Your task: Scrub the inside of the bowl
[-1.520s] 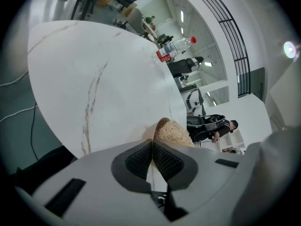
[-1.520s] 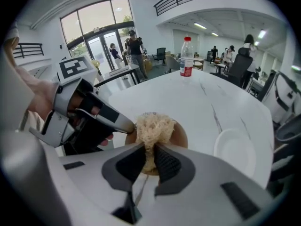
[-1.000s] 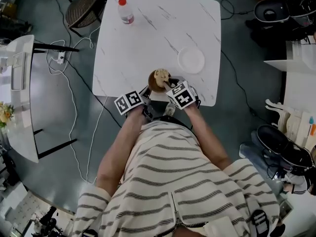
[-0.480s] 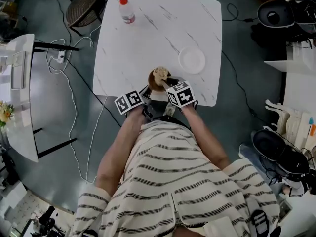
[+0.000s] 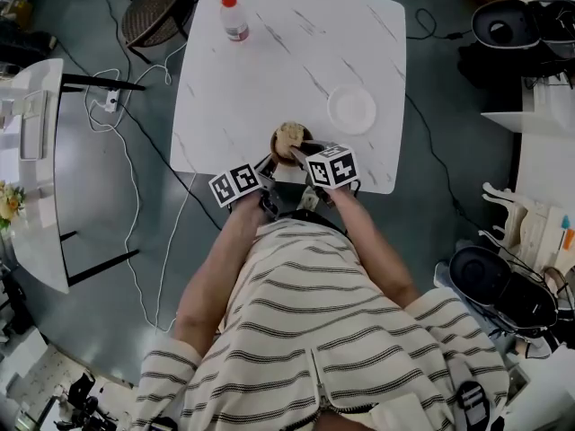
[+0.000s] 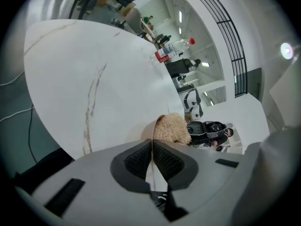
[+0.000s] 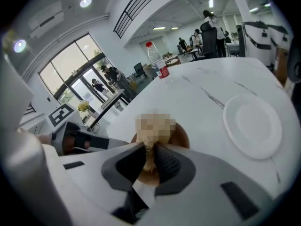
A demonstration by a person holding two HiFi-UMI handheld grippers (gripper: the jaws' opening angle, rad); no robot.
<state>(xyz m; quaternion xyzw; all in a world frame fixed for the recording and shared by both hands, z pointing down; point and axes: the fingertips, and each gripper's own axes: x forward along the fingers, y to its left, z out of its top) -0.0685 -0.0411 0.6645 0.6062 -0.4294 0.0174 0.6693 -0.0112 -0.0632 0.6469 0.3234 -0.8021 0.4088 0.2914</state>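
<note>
A small brown bowl (image 5: 277, 149) stands near the front edge of the white marble table (image 5: 269, 61). A beige fibrous scrubber (image 5: 289, 135) sits inside the bowl. My right gripper (image 5: 303, 154) is shut on the scrubber (image 7: 150, 150) and presses it into the bowl (image 7: 181, 138). My left gripper (image 5: 268, 165) is at the bowl's left side, its jaws shut on the bowl's rim (image 6: 149, 127). In the left gripper view the scrubber (image 6: 170, 128) rises just beyond that gripper (image 6: 151, 147). The right gripper view shows its own gripper (image 7: 150, 157) with the left gripper (image 7: 70, 138) beside it.
A white plate (image 5: 351, 109) lies right of the bowl; it shows as the plate (image 7: 251, 126) in the right gripper view. A red-capped bottle (image 5: 232, 18) stands at the far left corner. A chair (image 5: 153, 16) and cables (image 5: 126, 142) are on the floor to the left.
My right gripper has shifted slightly up and right with the scrubber in the bowl. The left gripper and the bowl have stayed in place.
</note>
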